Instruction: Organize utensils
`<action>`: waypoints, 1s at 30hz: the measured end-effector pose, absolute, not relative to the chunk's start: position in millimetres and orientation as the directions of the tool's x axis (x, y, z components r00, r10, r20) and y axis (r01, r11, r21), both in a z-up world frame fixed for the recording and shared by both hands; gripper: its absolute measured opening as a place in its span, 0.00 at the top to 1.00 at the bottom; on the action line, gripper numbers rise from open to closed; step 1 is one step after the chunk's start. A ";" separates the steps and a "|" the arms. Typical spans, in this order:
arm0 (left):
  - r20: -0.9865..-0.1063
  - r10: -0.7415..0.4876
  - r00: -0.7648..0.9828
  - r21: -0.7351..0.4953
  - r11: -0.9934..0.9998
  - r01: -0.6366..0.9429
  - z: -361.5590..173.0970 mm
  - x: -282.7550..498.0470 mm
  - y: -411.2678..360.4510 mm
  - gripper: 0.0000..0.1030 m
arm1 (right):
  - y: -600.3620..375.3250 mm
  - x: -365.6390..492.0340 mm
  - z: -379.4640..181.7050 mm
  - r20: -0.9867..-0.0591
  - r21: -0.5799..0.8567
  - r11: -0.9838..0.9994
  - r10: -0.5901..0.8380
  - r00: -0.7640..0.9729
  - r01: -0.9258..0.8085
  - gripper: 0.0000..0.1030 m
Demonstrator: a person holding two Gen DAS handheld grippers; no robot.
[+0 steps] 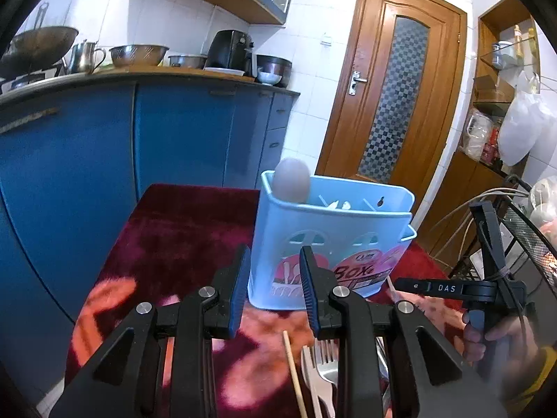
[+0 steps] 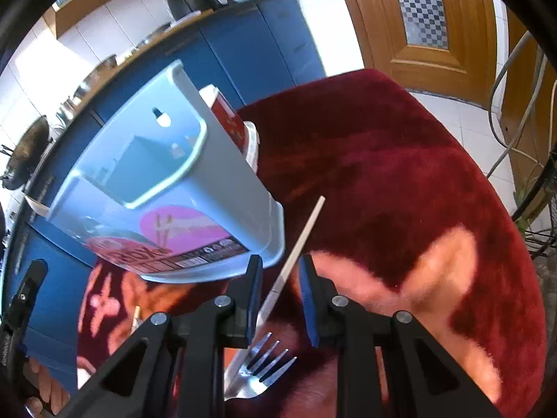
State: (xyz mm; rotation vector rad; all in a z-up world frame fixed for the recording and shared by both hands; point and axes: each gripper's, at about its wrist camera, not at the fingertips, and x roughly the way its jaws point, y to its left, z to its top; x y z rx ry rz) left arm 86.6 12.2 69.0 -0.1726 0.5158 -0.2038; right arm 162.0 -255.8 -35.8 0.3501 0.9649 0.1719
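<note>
A light blue plastic utensil holder (image 1: 330, 240) stands on the dark red tablecloth (image 1: 167, 244); a round wooden spoon head (image 1: 291, 180) sticks out of its left compartment. It also shows in the right wrist view (image 2: 167, 188). My left gripper (image 1: 275, 271) is open and empty, close in front of the holder. A metal fork (image 1: 327, 358), a pale plastic fork (image 1: 311, 372) and a chopstick (image 1: 294, 372) lie below it. My right gripper (image 2: 278, 278) is open around a chopstick (image 2: 299, 240), jaws apart from it. A metal fork (image 2: 264, 365) lies beneath.
Blue kitchen cabinets (image 1: 104, 146) with pots and bowls on the counter stand behind the table. A wooden door (image 1: 393, 80) is at the back right. A wire rack with cables (image 1: 522, 237) is at the right. A red box (image 2: 228, 122) sits behind the holder.
</note>
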 end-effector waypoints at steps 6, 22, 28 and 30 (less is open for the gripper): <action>-0.498 -0.234 0.835 -0.219 0.966 0.139 58.8 89.3 16.1 0.72 | -254.5 171.1 -47.7 -0.793 0.393 0.919 0.319 0.520 0.035 0.77; -0.540 -0.240 0.807 -0.216 0.966 0.143 46.0 89.4 14.3 0.72 | -277.1 157.7 -29.1 -0.733 0.484 0.873 0.367 0.573 0.061 0.93; -0.546 -0.245 0.801 -0.216 0.965 0.147 43.5 88.8 13.4 0.72 | -283.9 141.1 -5.3 -0.658 0.530 0.848 0.386 0.646 0.033 0.93; -0.549 -0.244 0.800 -0.217 0.965 0.146 42.6 88.7 13.3 0.72 | -286.2 136.5 6.7 -0.625 0.535 0.845 0.388 0.677 0.010 0.93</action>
